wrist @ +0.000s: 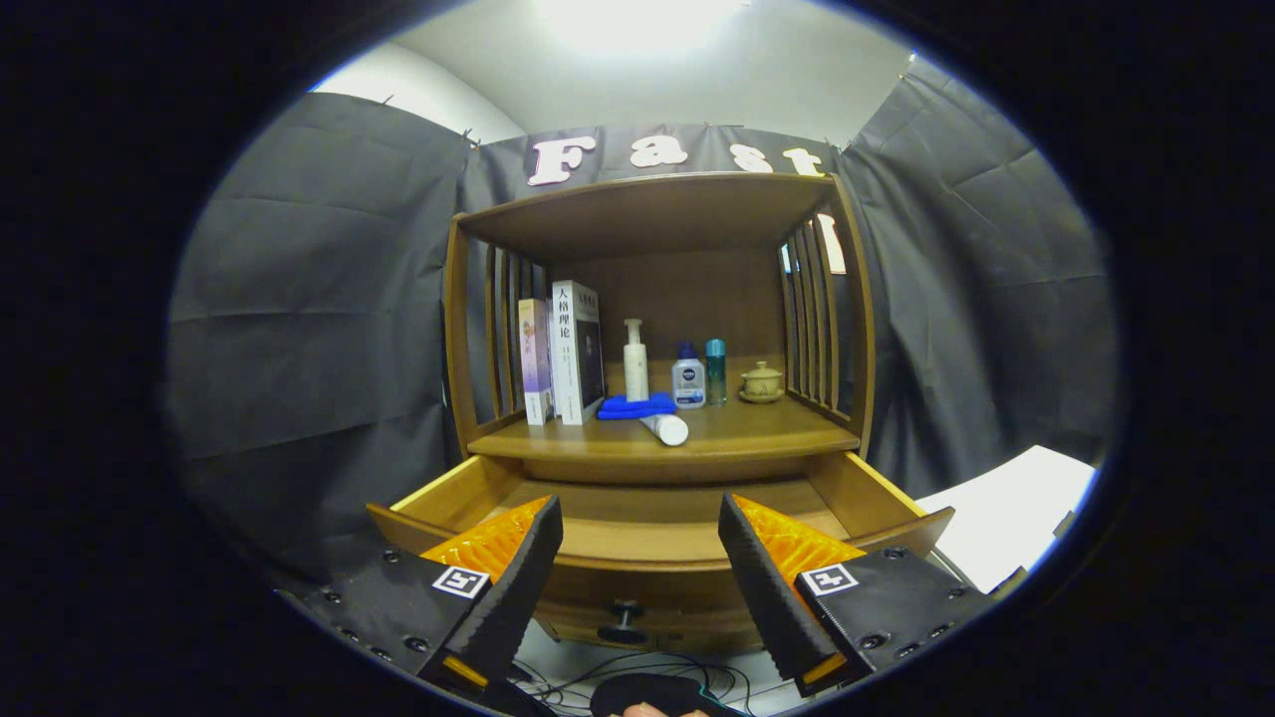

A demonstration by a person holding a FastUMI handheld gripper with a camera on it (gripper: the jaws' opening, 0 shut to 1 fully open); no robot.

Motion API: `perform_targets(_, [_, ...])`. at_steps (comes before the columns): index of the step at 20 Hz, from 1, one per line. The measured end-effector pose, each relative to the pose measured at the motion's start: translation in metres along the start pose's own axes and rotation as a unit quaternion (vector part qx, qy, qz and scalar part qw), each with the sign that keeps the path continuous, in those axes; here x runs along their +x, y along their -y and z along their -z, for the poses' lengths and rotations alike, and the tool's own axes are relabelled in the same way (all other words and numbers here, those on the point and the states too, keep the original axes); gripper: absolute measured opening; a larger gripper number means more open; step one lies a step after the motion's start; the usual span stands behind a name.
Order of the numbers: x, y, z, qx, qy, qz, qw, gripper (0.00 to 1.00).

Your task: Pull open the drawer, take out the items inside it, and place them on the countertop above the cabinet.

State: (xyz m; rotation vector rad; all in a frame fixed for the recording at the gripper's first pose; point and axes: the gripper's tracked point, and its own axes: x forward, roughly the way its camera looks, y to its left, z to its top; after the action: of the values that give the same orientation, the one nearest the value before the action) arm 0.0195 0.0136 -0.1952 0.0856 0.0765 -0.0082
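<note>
The wooden cabinet's drawer (pixel 657 538) stands pulled out toward me, its front wall with a dark knob (pixel 623 622) just beyond my fingers. The drawer's inside floor shows bare wood where I can see it. On the countertop (pixel 737 430) above lie a folded blue cloth (pixel 637 405) and a white tube (pixel 665 428) on its side. My gripper (pixel 637 558) hangs open in front of the drawer, nothing between its fingers (pixel 767 578).
Two upright books (pixel 563 354), a white pump bottle (pixel 636 360), a small blue-capped bottle (pixel 688 378), a teal bottle (pixel 715 370) and a lidded cup (pixel 762 383) stand at the shelf's back. A white surface (pixel 1006 513) lies right of the cabinet. Cables (pixel 637 672) run on the floor below.
</note>
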Motion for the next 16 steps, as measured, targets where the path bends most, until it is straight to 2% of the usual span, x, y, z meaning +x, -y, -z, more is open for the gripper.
perform_targets(7, [0.001, -0.006, 0.067, -0.021, -0.061, -0.002, 0.998, 0.98])
perform_targets(11, [0.016, -0.008, 0.091, -0.026, -0.078, 0.005, 0.997, 0.98])
perform_targets(16, [0.035, -0.004, 0.107, -0.030, -0.090, 0.032, 0.995, 0.98])
